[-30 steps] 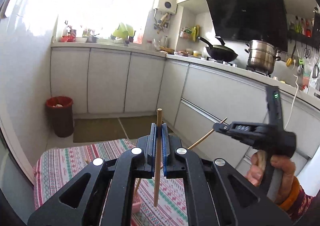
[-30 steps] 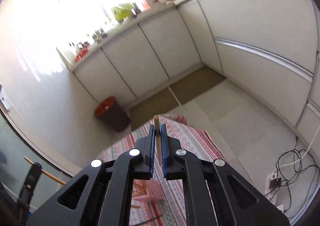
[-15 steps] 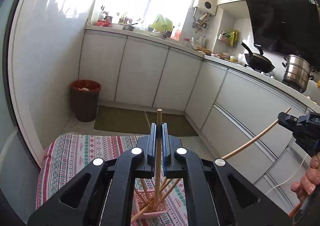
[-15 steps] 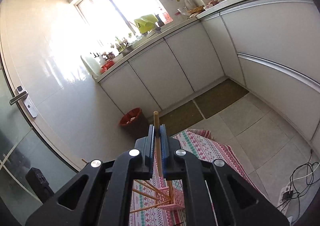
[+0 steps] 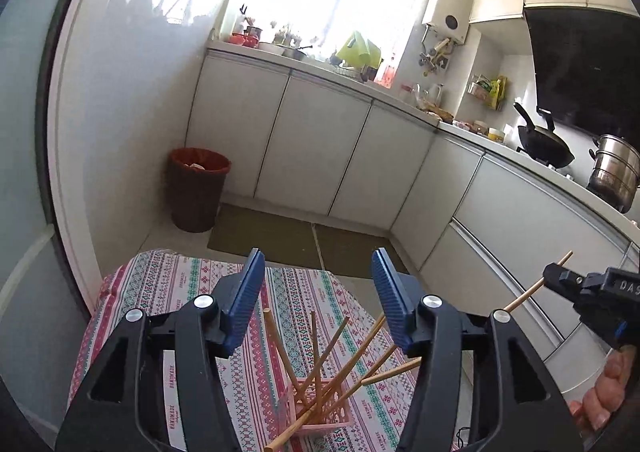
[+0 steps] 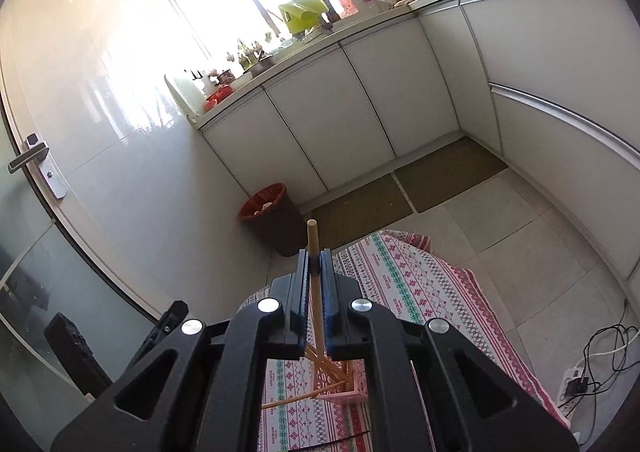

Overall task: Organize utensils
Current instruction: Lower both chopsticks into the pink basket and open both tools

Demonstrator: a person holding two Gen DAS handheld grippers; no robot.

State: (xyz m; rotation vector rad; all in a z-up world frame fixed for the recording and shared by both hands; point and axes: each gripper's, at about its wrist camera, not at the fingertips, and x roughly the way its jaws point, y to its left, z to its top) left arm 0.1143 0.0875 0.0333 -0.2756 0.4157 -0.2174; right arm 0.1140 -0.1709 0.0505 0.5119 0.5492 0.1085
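A small pink basket (image 5: 320,408) stands on a patterned cloth (image 5: 168,292) and holds several wooden chopsticks (image 5: 316,356) that splay outward. My left gripper (image 5: 318,264) hangs just above it; its jaws are opening and nothing is between the blue pads. At the right of the left wrist view, my right gripper (image 5: 560,276) is shut on one chopstick (image 5: 524,294) that slants down toward the basket. The right wrist view shows that same chopstick (image 6: 313,236) clamped upright in the right gripper (image 6: 315,256), above the pink basket (image 6: 352,392).
A red-lined waste bin (image 5: 198,192) stands by the wall behind the cloth. White cabinets (image 5: 320,156) run along the back and right. A power strip with cords (image 6: 580,384) lies on the floor at right. A person's hand (image 5: 604,392) grips the right tool.
The left jaws have opened and let go of their chopstick, which now rests in the basket. The left gripper came down over the basket. The right gripper moved closer, still holding its chopstick.
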